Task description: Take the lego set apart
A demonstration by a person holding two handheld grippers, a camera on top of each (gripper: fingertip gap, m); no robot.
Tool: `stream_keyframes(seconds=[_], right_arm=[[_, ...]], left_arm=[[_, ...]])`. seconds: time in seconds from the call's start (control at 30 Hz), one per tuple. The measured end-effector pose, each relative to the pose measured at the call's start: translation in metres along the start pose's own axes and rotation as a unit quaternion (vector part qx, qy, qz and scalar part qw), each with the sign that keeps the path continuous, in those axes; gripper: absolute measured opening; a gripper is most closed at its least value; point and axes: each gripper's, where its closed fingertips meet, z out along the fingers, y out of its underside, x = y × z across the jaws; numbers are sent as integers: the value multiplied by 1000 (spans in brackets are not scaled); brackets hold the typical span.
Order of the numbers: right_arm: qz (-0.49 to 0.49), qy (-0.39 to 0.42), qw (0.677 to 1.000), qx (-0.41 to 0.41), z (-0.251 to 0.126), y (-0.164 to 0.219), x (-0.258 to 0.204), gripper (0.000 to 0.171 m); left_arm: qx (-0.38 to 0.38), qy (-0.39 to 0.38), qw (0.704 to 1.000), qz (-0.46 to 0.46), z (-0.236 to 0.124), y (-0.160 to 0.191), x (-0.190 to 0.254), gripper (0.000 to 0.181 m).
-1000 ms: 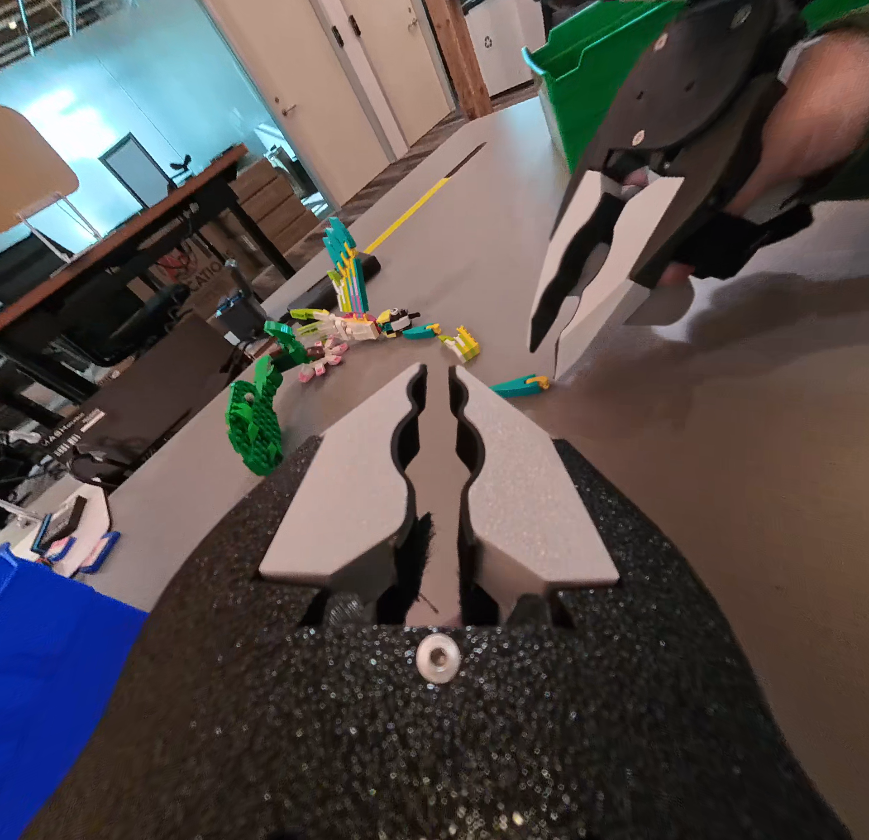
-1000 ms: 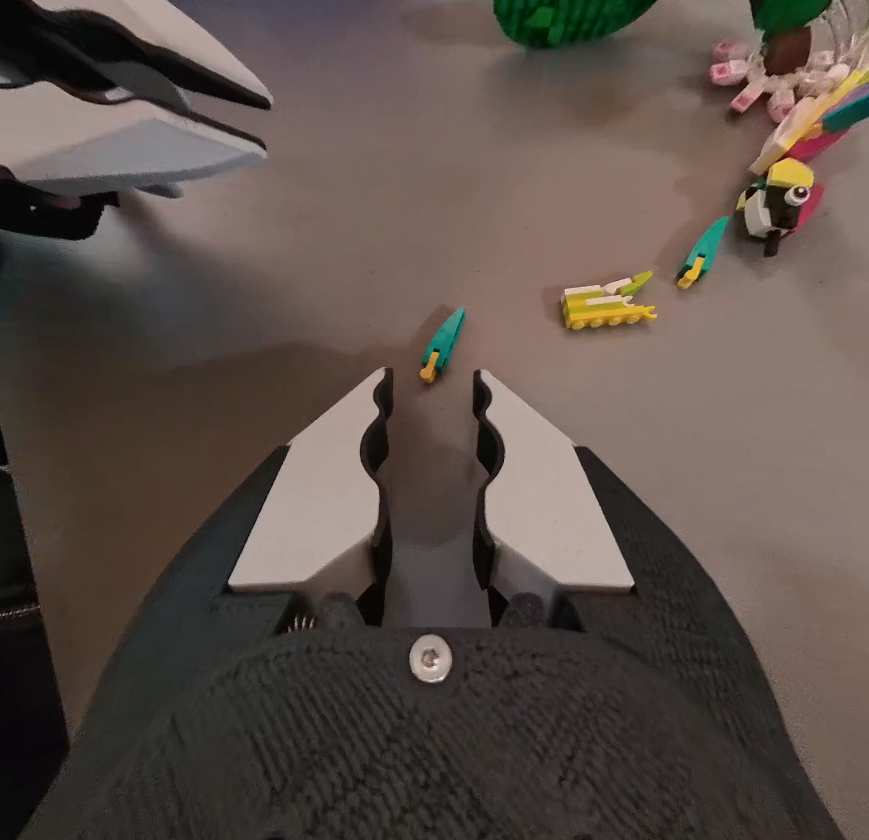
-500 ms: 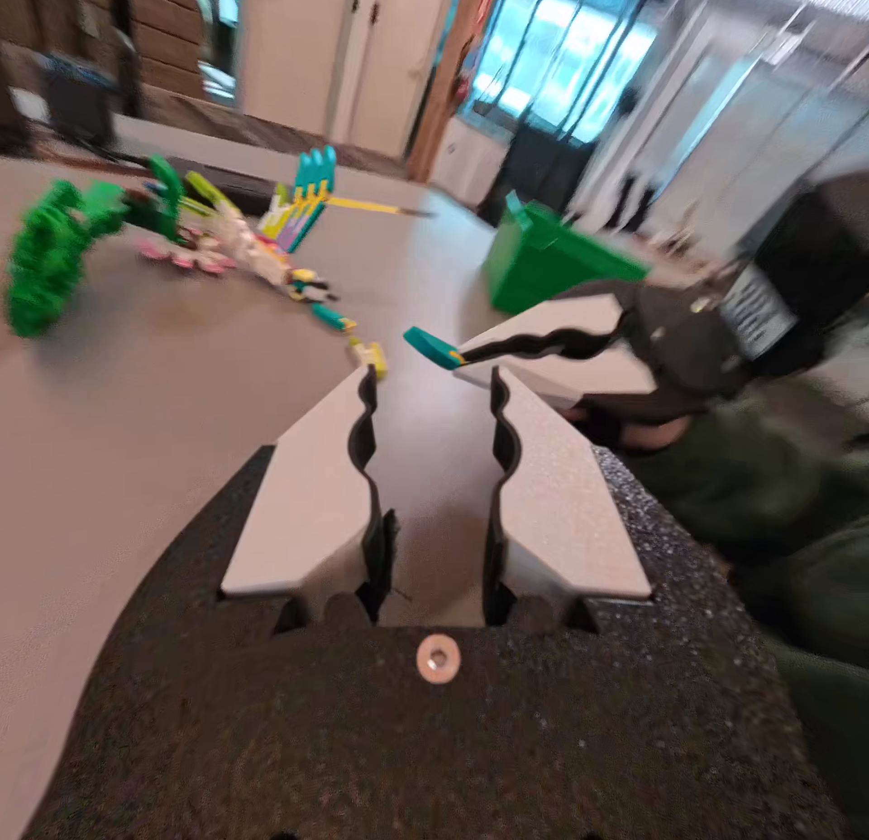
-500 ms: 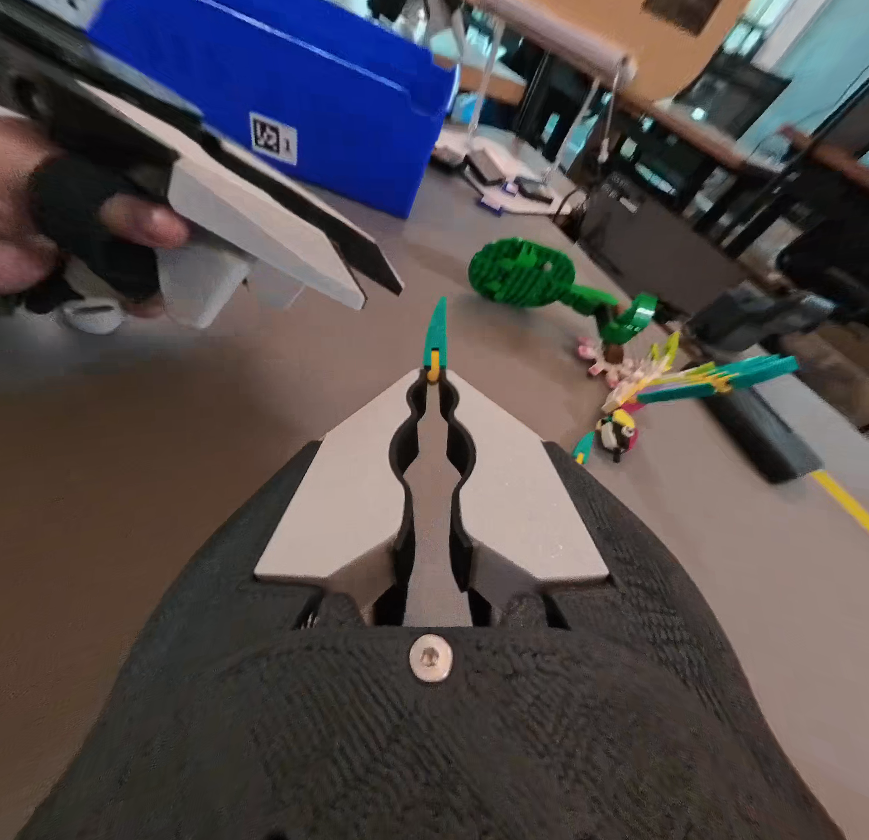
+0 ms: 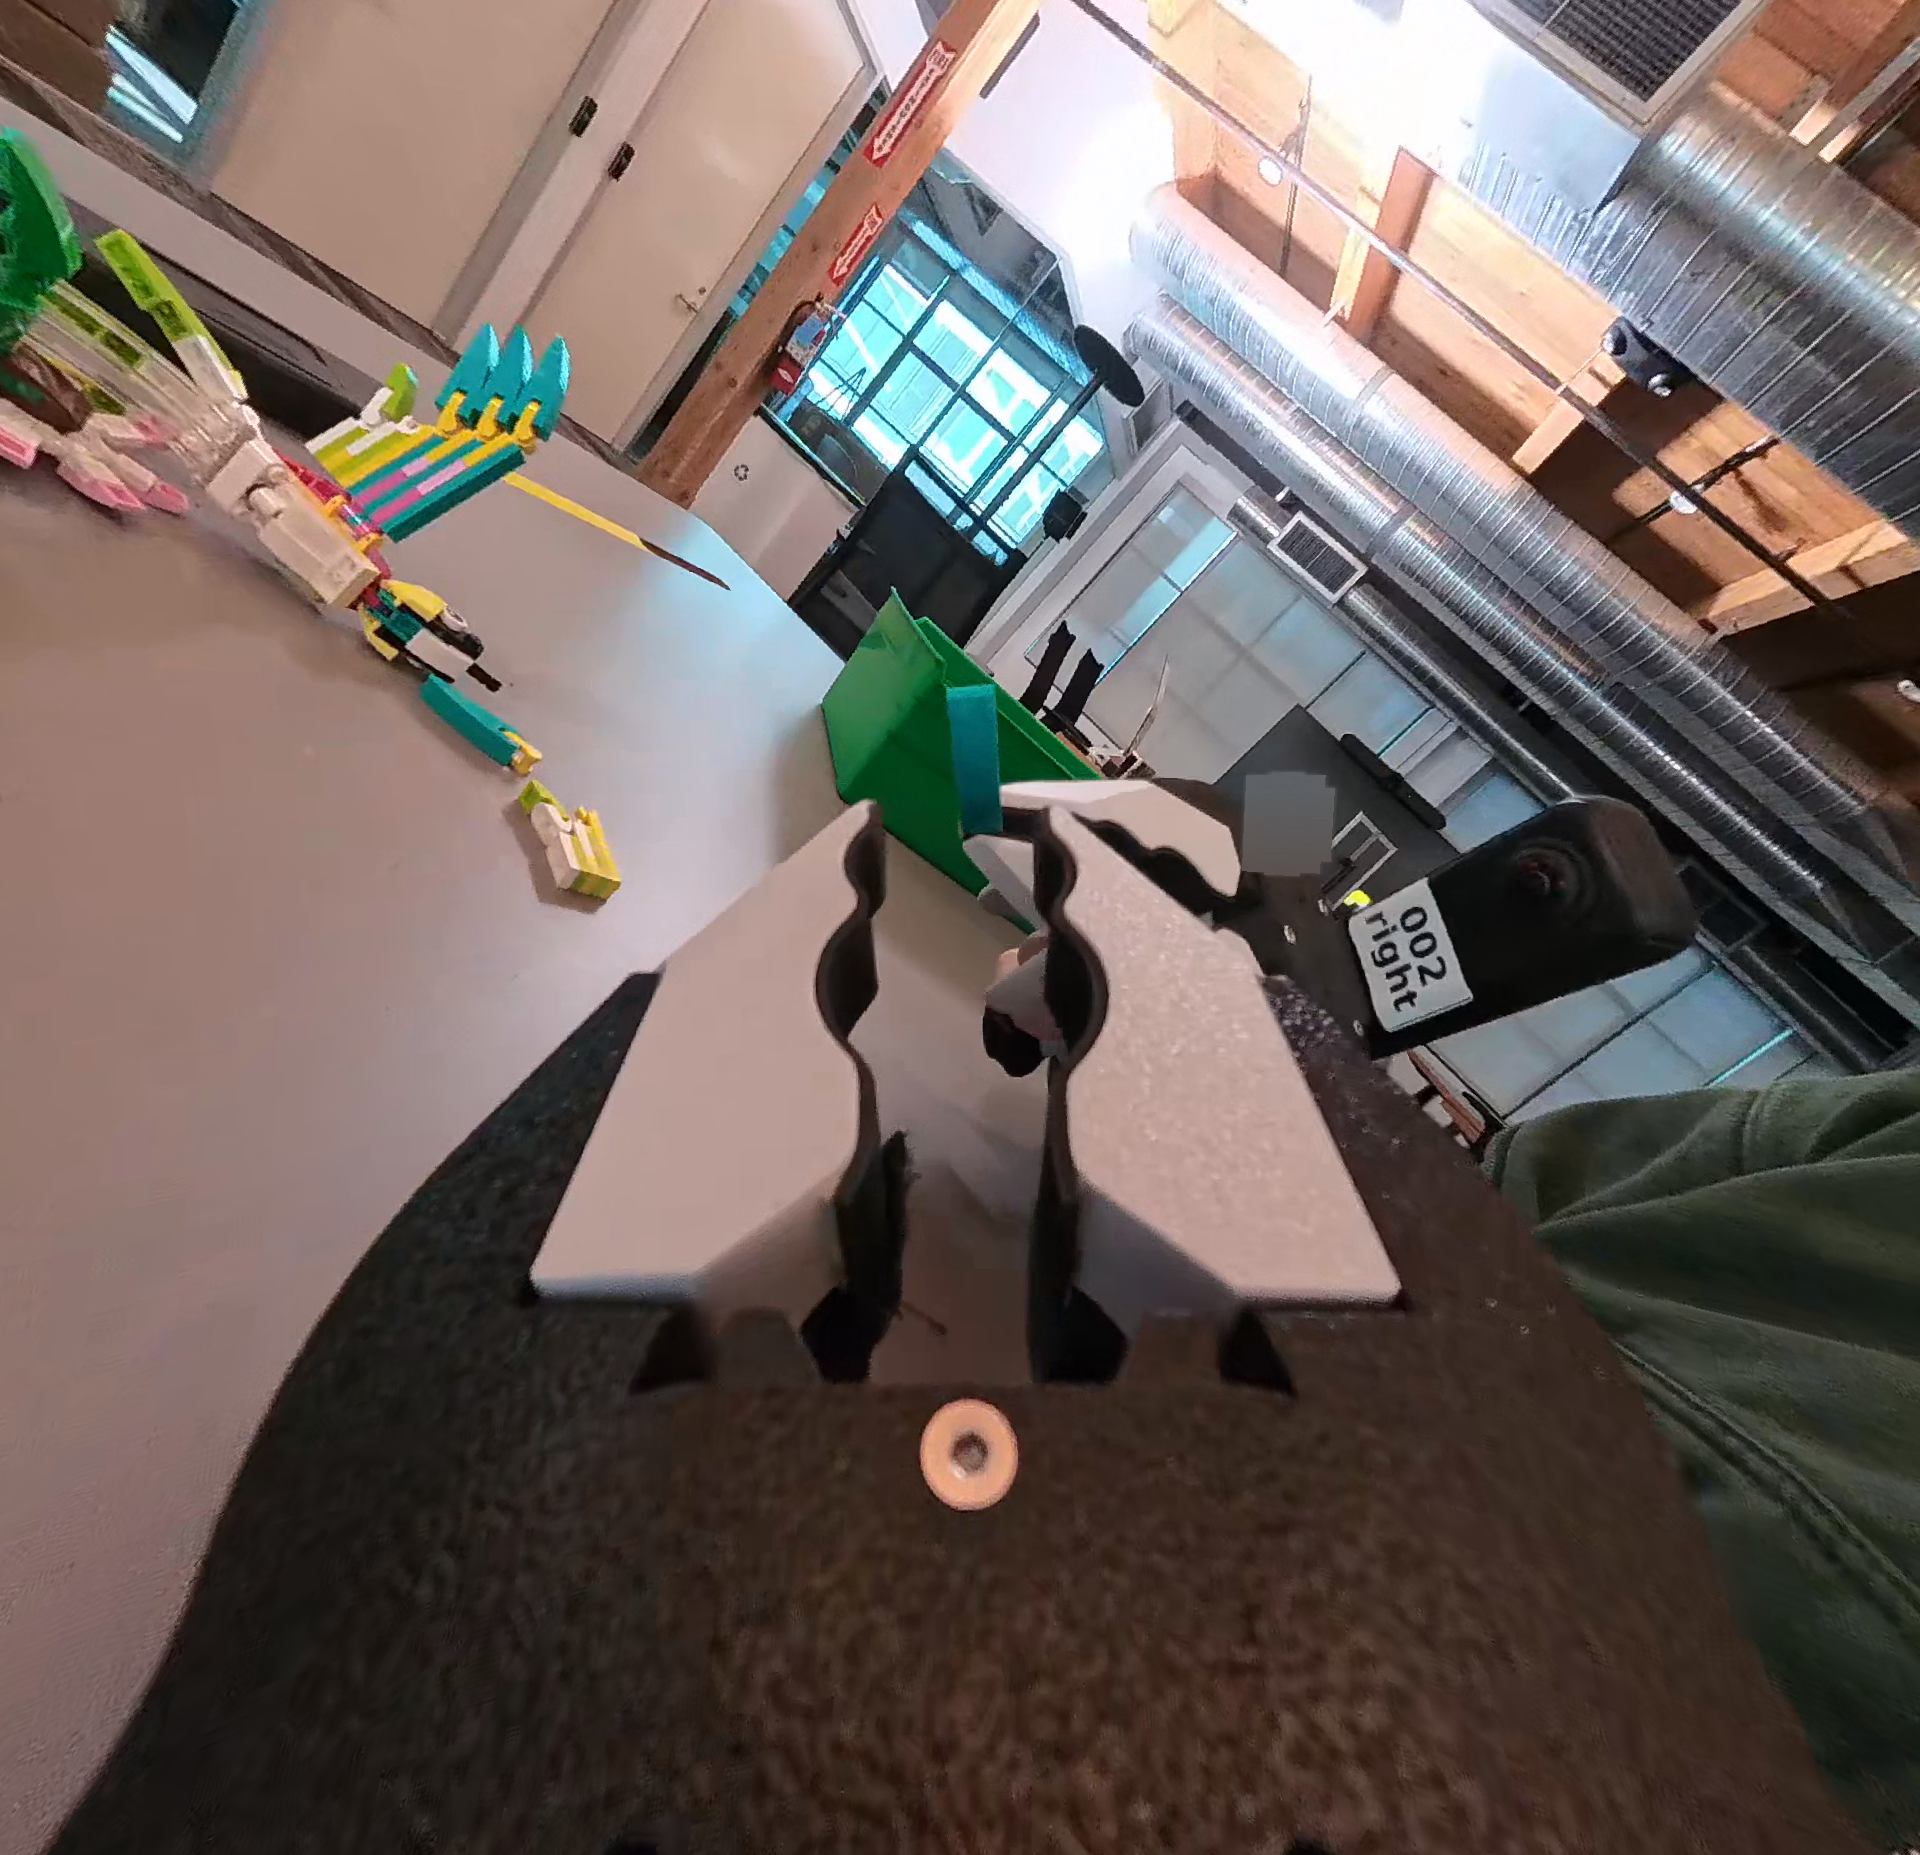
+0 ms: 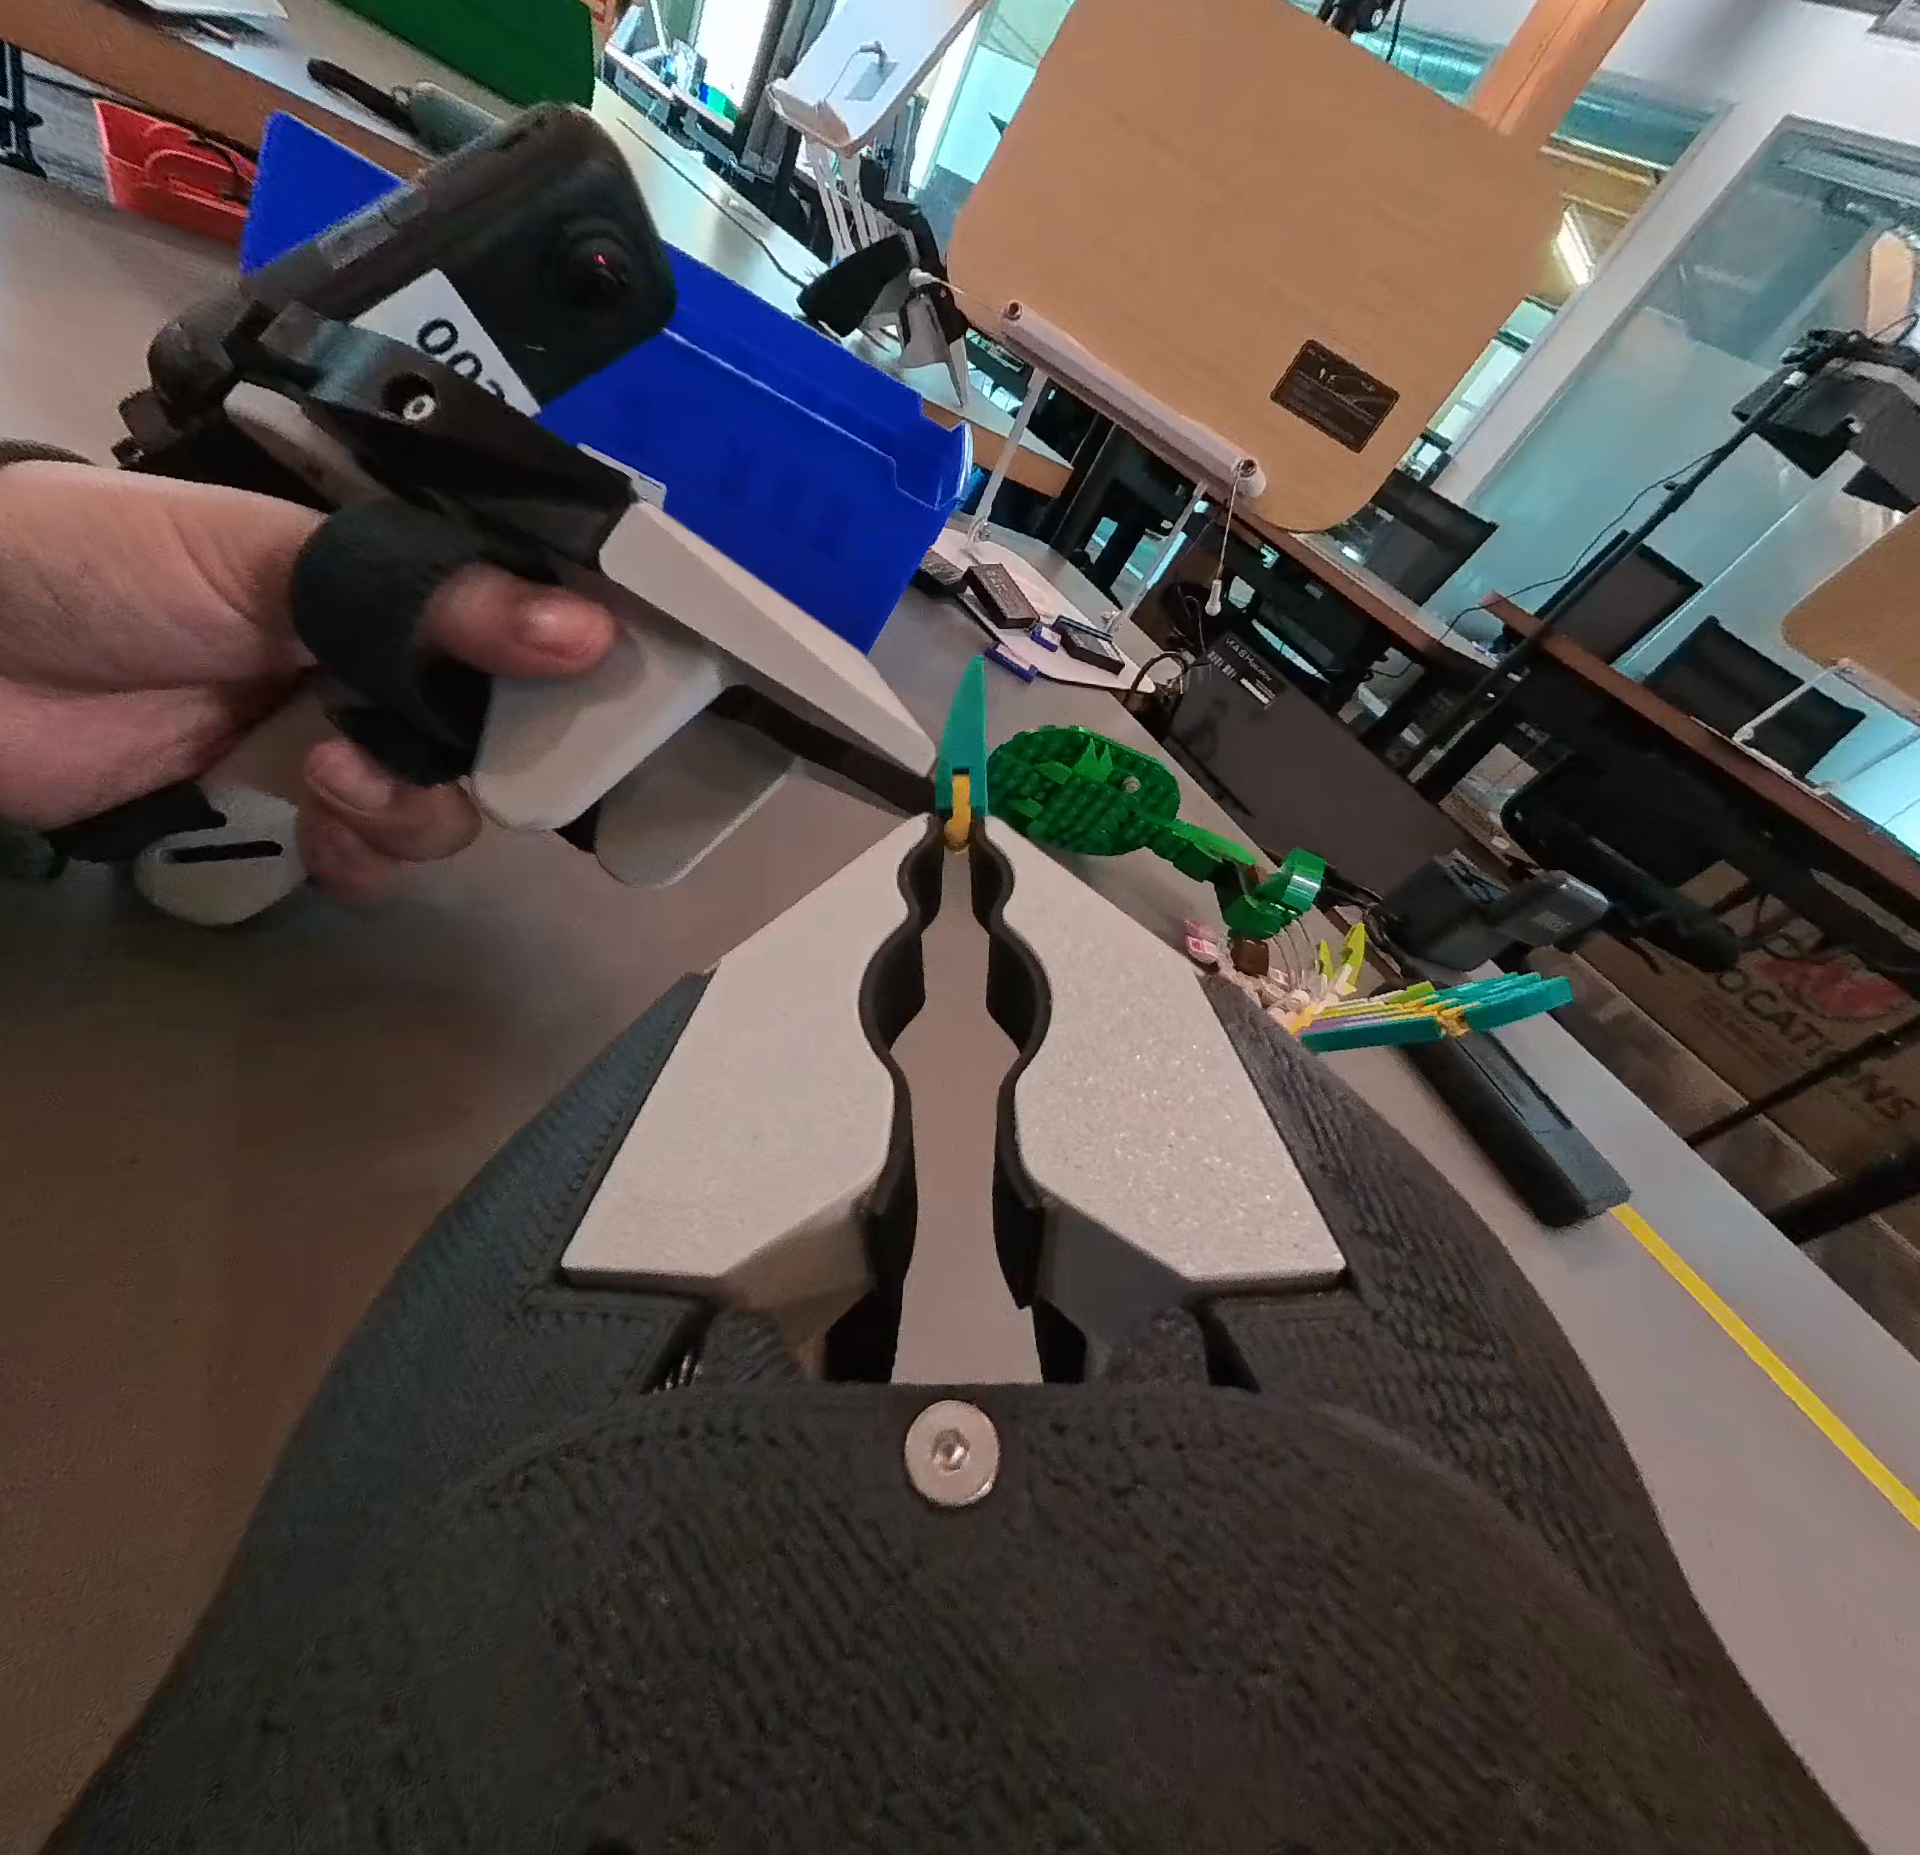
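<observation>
Right tongs (image 6: pixel 958 841) picked the teal feather piece (image 6: pixel 962 735) off the surface (image 6: pixel 312 1130), now clamped on it, lifted. Left tongs (image 6: pixel 914 777) moved in, tips touching it.

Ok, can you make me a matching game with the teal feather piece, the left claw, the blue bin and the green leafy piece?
Things:
1. teal feather piece
2. left claw
3. blue bin
4. green leafy piece

Places and states:
A. open
B. lying flat near the pink bits
C. pinched in the right claw
D. standing behind the hand

Pairs: 1-C, 2-A, 3-D, 4-B
</observation>
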Motion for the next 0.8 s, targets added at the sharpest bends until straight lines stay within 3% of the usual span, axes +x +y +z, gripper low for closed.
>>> stream_keyframes(seconds=[0.03,0.3,0.4,0.47,0.57,0.67,0.8], right_arm=[[-1,-2,1000,2,0,0,-1,2],[-25,-11,1000,-2,1,2,-7,9],[38,-72,996,22,-5,-1,-12,16],[173,-158,971,48,-14,-6,-17,21],[327,-291,897,64,-29,-12,-26,27],[359,-347,862,80,-40,-16,-32,16],[343,-363,865,58,-41,-10,-40,16]], left_arm=[[-2,2,1000,-2,1,1,0,26],[-14,5,1000,19,1,4,3,6],[-53,32,997,51,-3,9,10,6],[-97,67,990,83,-7,18,20,6],[-160,96,973,136,-14,34,28,6],[-207,110,957,170,-18,50,31,6],[-233,118,948,180,-18,62,32,6]])
